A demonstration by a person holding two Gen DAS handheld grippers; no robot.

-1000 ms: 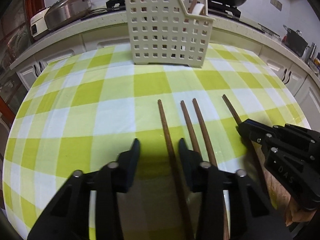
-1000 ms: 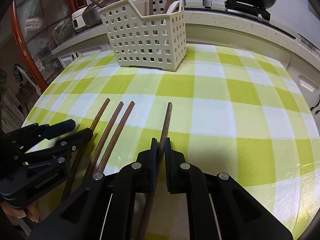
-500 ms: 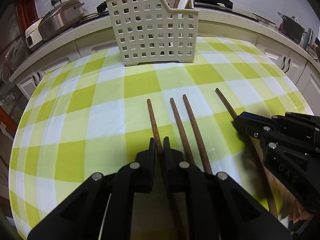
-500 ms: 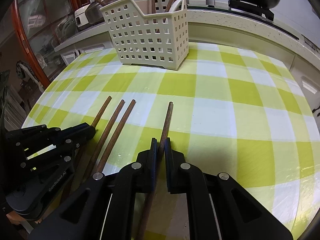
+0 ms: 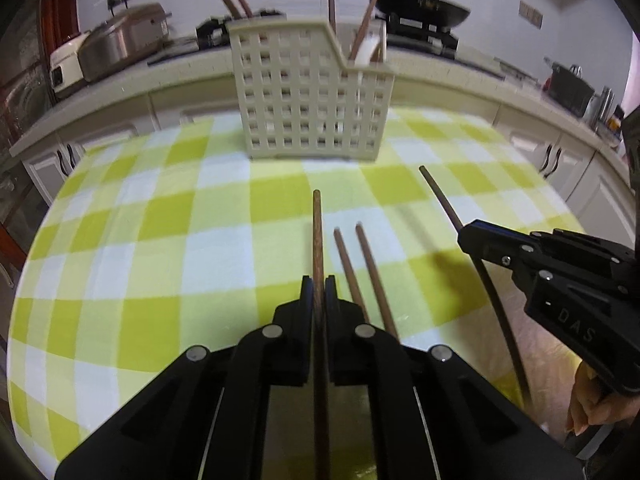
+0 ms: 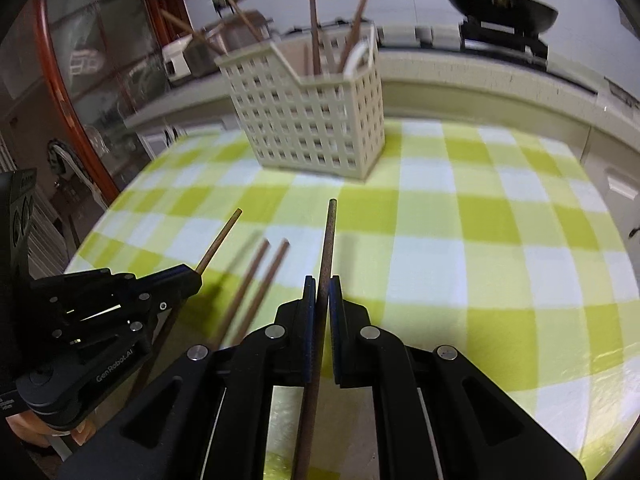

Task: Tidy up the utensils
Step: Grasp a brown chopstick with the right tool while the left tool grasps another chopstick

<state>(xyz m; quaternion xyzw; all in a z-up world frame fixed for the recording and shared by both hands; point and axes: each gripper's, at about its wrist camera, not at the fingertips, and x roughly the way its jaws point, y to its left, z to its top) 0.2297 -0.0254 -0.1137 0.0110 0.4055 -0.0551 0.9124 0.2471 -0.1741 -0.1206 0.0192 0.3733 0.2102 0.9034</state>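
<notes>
**Two chopsticks lifted, two left on the cloth**

Four loose chopsticks are in play. One chopstick [image 5: 317, 240] runs up the middle of the left wrist view, pinched between the fingers of the left gripper [image 5: 319, 292], which have just closed on it. Another chopstick [image 6: 326, 248] stands the same way in the right wrist view, clamped by the right gripper [image 6: 319, 292]. Both tips appear raised clear of the checked cloth, casting shadows beneath. Between the two held sticks, a remaining pair [image 5: 356, 268] lies flat on the green-and-white tablecloth [image 5: 160, 240] covering the worktop, side by side and nearly parallel.

Toward the upper centre of each view stands the cream perforated utensil basket [image 5: 308, 92], already holding several upright sticks. Behind it runs a kitchen counter with a rice cooker [image 5: 116, 40] at upper left and a dark wok [image 5: 420, 4] at upper right.

Judging by this, the pick-up step looks finished for both hands. Next comes carrying each stick forward over the basket rim, tipping it steeper so the tip drops into a compartment, then releasing. The two arms should stagger their approach to avoid crossing.
</notes>
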